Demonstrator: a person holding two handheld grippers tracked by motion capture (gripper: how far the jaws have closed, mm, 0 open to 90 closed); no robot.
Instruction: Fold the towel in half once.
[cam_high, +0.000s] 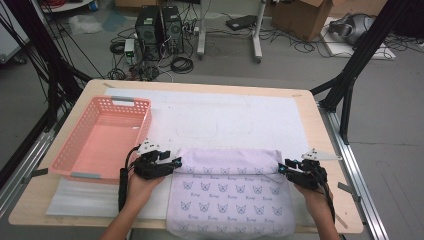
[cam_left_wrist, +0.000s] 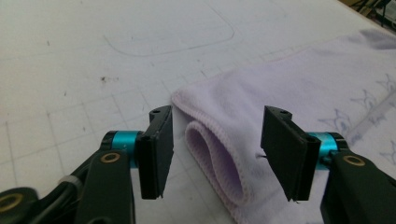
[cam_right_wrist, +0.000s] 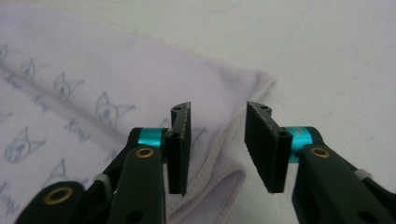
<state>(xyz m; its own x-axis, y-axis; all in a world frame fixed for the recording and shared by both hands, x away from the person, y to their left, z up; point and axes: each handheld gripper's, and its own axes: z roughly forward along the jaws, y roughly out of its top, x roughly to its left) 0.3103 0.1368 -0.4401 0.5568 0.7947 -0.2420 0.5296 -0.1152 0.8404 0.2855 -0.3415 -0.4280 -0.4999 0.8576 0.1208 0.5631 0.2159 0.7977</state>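
Observation:
A lilac towel (cam_high: 230, 192) printed with small cat faces lies on the white mat (cam_high: 225, 115), its far edge folded over and its near end hanging past the table's front. My left gripper (cam_high: 177, 163) is at the towel's far left corner. In the left gripper view, the left gripper (cam_left_wrist: 218, 114) is open, with the looped fold of the towel (cam_left_wrist: 219, 154) between the jaws and untouched by the pads. My right gripper (cam_high: 282, 169) is at the far right corner. The right gripper (cam_right_wrist: 217, 107) is open over the towel's hemmed edge (cam_right_wrist: 210, 186).
A pink plastic basket (cam_high: 120, 101) with nothing in it stands on the table's left side, close to my left hand. The wooden table (cam_high: 320, 140) ends a short way right of my right hand. Cables, computer cases and boxes lie on the floor beyond.

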